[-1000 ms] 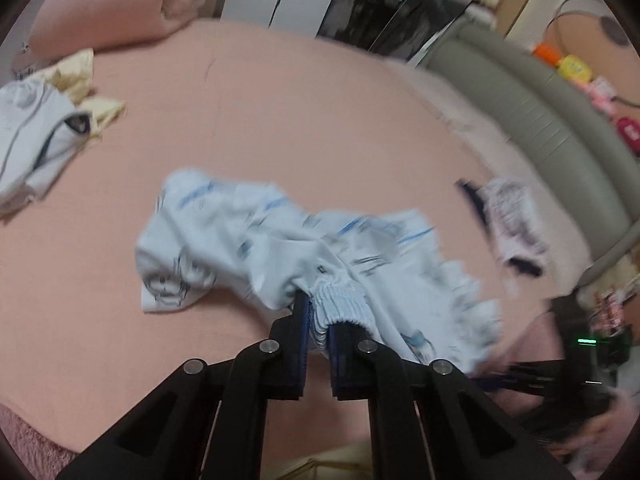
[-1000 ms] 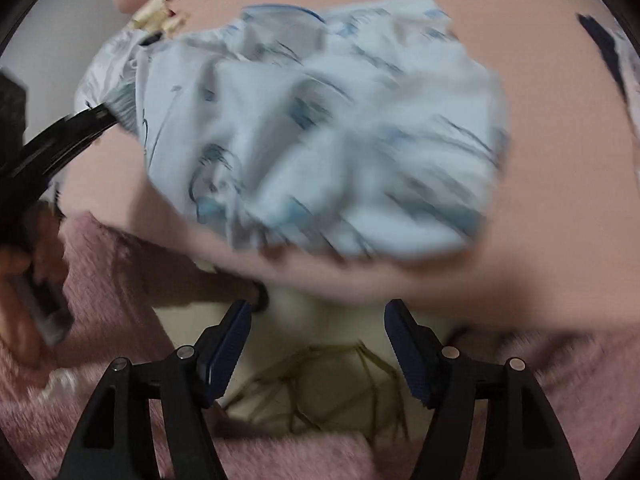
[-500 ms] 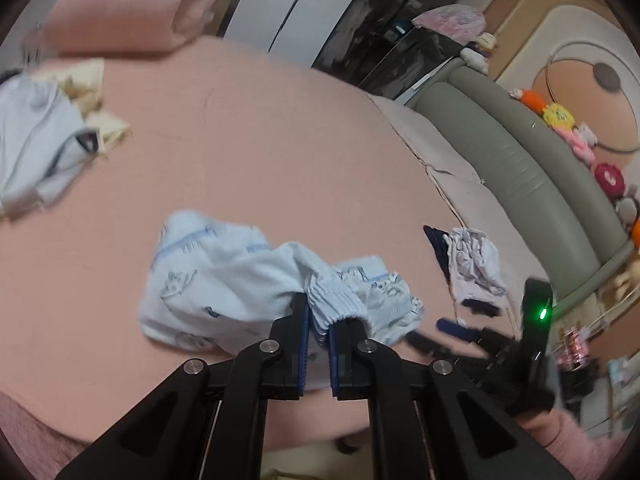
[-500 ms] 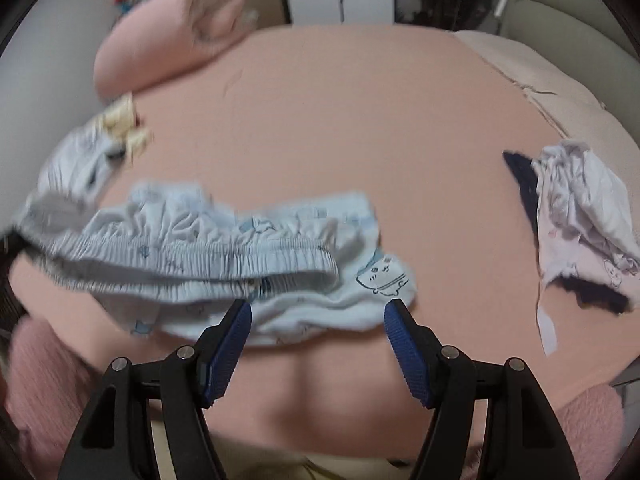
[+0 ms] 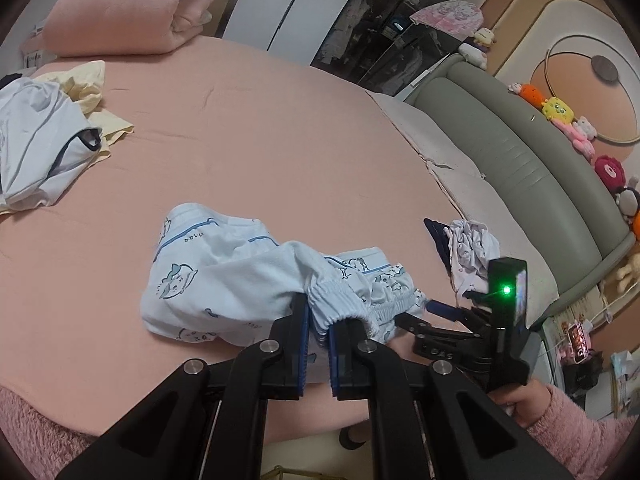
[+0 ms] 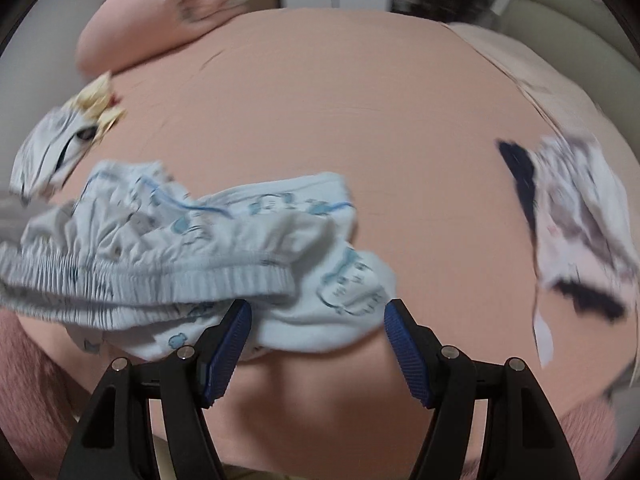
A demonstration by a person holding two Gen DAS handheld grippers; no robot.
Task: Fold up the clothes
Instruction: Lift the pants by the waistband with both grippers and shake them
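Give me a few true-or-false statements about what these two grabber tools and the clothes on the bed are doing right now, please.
1. The left gripper has its fingers closed on the waistband of the light blue shorts. True.
2. The right gripper is clamped on the shorts too. False: its fingers stand wide apart, just above the cloth.
3. The bed sheet is green. False: it is pink.
4. A rolled pink blanket lies at the far end of the bed. True.
5. The shorts are the only garment on the bed. False: a white garment lies at the left and a small crumpled pile at the right.
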